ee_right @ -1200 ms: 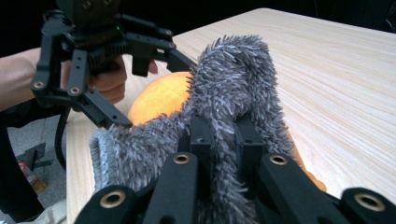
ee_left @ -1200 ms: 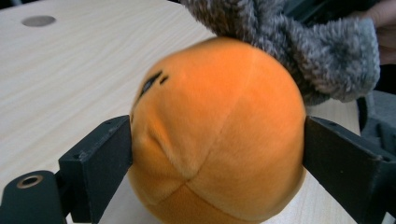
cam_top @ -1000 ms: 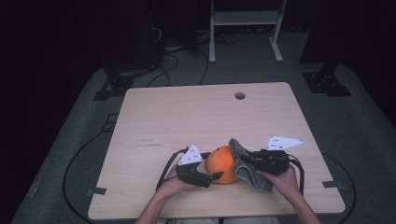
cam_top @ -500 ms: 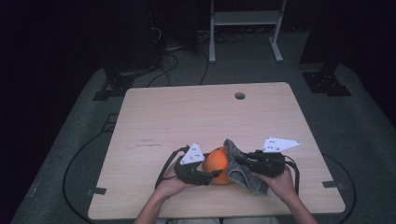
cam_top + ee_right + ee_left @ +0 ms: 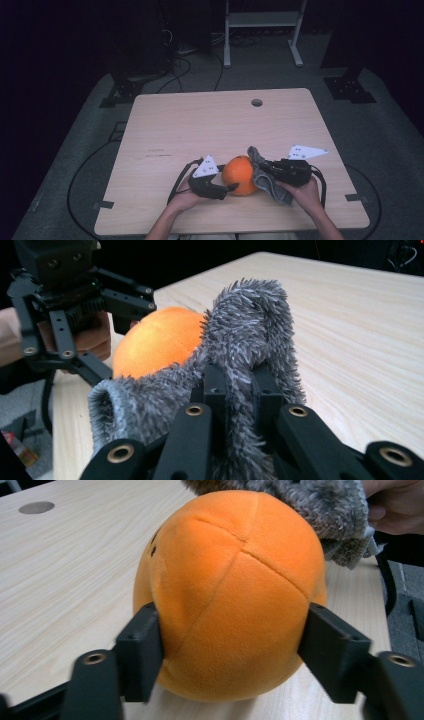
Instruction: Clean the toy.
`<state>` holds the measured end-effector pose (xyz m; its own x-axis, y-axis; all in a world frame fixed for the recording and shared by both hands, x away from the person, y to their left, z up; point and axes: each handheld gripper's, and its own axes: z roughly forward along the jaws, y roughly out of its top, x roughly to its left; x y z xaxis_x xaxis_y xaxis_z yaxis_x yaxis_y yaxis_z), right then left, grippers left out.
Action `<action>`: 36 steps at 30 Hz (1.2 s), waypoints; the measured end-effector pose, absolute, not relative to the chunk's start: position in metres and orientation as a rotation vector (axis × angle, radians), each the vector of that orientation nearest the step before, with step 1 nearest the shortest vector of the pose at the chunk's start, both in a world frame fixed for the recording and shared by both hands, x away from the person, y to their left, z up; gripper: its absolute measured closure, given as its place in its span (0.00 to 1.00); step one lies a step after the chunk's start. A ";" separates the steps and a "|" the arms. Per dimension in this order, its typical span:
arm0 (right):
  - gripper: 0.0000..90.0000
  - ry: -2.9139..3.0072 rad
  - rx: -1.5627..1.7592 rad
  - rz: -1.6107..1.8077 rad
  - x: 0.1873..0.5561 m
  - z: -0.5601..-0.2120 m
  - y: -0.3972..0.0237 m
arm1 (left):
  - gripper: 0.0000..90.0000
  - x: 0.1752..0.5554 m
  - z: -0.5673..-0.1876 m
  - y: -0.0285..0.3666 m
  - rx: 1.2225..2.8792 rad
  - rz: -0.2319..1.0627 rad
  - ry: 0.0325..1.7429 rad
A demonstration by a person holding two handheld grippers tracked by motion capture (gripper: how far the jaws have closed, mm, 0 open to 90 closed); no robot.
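High view, setting: a pale wooden table (image 5: 200,125) stood in a dark room; a person's two hands came in from the near edge, each holding a black gripper.
High view, task thing: an orange plush ball (image 5: 239,175) sat on the table near the front edge, between the two grippers.
High view, left gripper (image 5: 227,189): its jaws reached round the ball's near side.
High view, right gripper (image 5: 264,167): it held a grey fuzzy cloth (image 5: 264,176) against the ball's right side.
Left gripper view, jaws: the ball (image 5: 230,595) sat between the two black jaws; both pads pressed its soft sides, pinching it low down; the jaws had just been closing, then eased slightly.
Left gripper view, cloth: the grey cloth (image 5: 320,510) lay over the ball's top right.
Right gripper view, jaws: pressed together on a fold of the cloth (image 5: 240,370); the ball (image 5: 160,342) lay beyond it, touching the cloth.
Risk, ball: the grip looked low and shallow; I judged the round soft ball could squeeze out or roll away if rubbed hard.
Risk, cloth: the pinched fold might slip free under drag.
Risk, grippers: they stood close and could knock together.
Containers: none were seen; nothing was held inside anything.
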<state>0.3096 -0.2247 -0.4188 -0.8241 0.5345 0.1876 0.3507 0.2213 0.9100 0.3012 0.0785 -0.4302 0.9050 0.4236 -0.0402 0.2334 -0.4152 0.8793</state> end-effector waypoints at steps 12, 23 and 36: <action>0.90 2.359 0.715 1.741 0.301 -0.411 -0.206 | 0.38 0.297 -0.416 0.082 2.063 0.143 0.442; 0.90 2.317 0.769 1.702 0.304 -0.413 -0.214 | 0.35 0.302 -0.427 0.076 1.980 0.199 0.463; 0.90 2.363 0.864 1.632 0.313 -0.428 -0.214 | 0.32 0.301 -0.425 0.087 1.974 0.208 0.457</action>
